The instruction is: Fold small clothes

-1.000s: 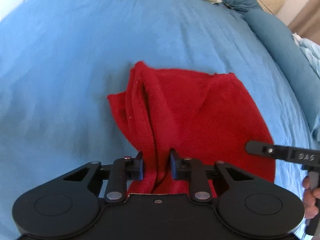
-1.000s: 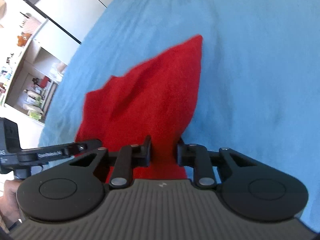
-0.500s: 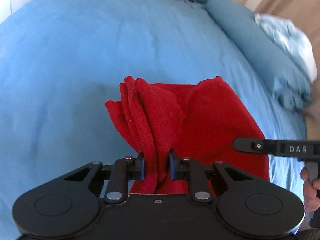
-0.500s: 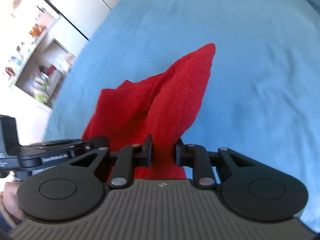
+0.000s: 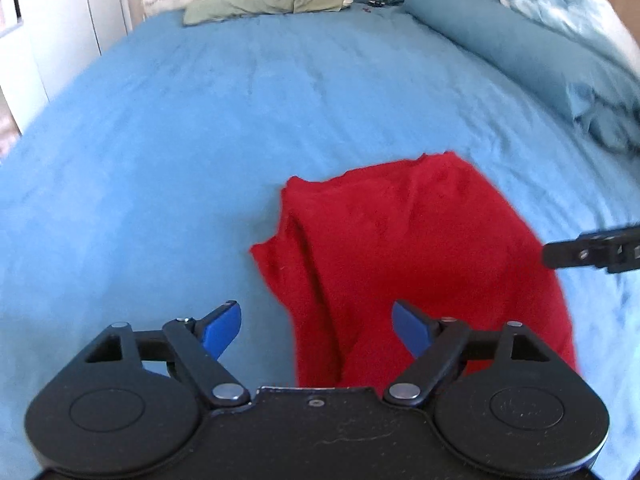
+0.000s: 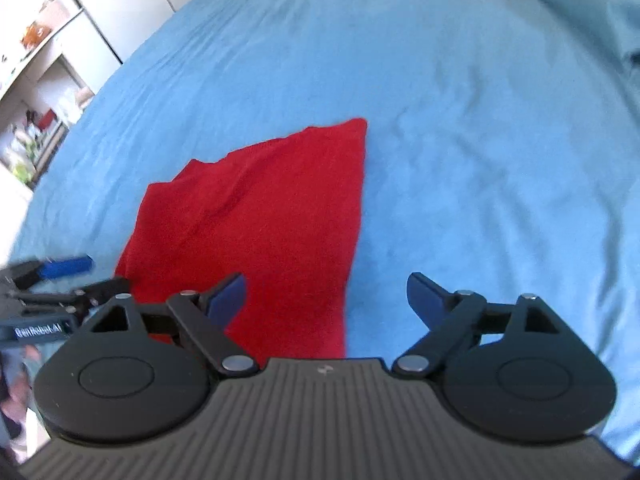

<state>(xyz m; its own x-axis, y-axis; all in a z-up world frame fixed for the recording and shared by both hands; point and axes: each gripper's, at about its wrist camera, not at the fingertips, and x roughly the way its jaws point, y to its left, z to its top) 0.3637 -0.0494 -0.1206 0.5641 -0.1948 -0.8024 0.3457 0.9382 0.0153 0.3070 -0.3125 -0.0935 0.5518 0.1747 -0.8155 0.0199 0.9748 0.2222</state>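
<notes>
A small red cloth [image 5: 420, 248] lies folded on the blue bed sheet [image 5: 200, 140]; it also shows in the right wrist view [image 6: 264, 220]. My left gripper [image 5: 316, 328] is open and empty, its jaws wide apart over the cloth's near left edge. My right gripper [image 6: 326, 296] is open and empty, over the cloth's near right edge. A finger of the right gripper [image 5: 592, 250] shows at the right of the left wrist view. The left gripper [image 6: 60, 280] shows at the left of the right wrist view.
Pillows and a green cloth [image 5: 264, 2] lie at the head of the bed. A teal bolster [image 5: 500, 44] and a light blue blanket [image 5: 568, 4] lie along the right side. White cupboards and shelves [image 6: 48, 60] stand beyond the left edge.
Both grippers have opened and let go of the red cloth. The cloth, held up bunched before, now lies flat on the sheet. Both grippers have pulled back a little.
</notes>
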